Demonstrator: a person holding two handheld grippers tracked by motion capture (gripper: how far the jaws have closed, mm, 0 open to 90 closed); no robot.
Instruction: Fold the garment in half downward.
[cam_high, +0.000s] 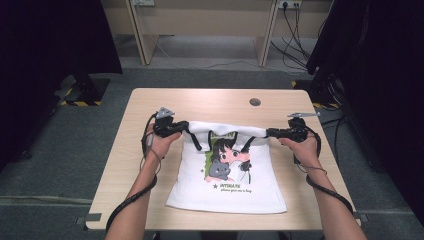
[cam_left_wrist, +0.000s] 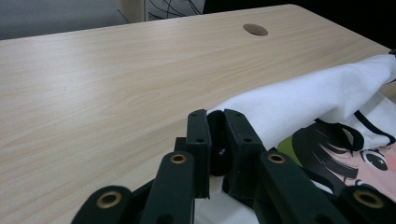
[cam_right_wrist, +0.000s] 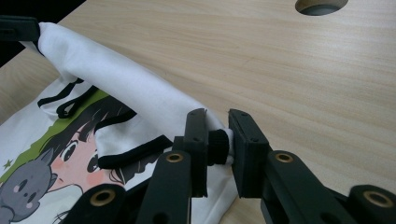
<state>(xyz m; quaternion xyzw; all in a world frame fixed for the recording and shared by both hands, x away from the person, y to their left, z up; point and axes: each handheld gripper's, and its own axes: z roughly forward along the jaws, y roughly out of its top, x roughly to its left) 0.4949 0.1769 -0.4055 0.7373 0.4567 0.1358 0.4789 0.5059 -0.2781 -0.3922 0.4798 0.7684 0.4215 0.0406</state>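
- Left side: my left gripper (cam_high: 170, 128) is clamped on the top-left corner of the white T-shirt (cam_high: 227, 185). In the left gripper view the 2 jaws sit nearly together with a bunched fold of the cloth (cam_left_wrist: 299, 100) pinched between them.
- Centre: the shirt lies print-up on the wooden table (cam_high: 210, 100), hem toward me. The top edge is lifted off the surface and folded toward me, stretched as 1 band between the 2 grippers, its black-trimmed neckline hanging over the cartoon print (cam_high: 227, 157).
- Right side: my right gripper (cam_high: 285, 133) is closed on the top-right corner. In the right gripper view the pinch is thin: only a small tuck of fabric (cam_right_wrist: 140, 95) sits at the pads (cam_right_wrist: 198, 135), near the tips.
- Step in hand, as I judge it: folding the top part down over the body.
- Risk 1: the right corner slips out. Cause: shallow bite plus tension along the band if I spread the hands.
- Risk 2: skewed fold. Cause: 1 hand leading the other, so the edge lands off-parallel to the hem.
- Risk 3: the lower half drags or bunches. Cause: pulling toward me with the fabric low instead of laying it down.
- Risk 4: the loose neckline tucks under unevenly and leaves a lump.
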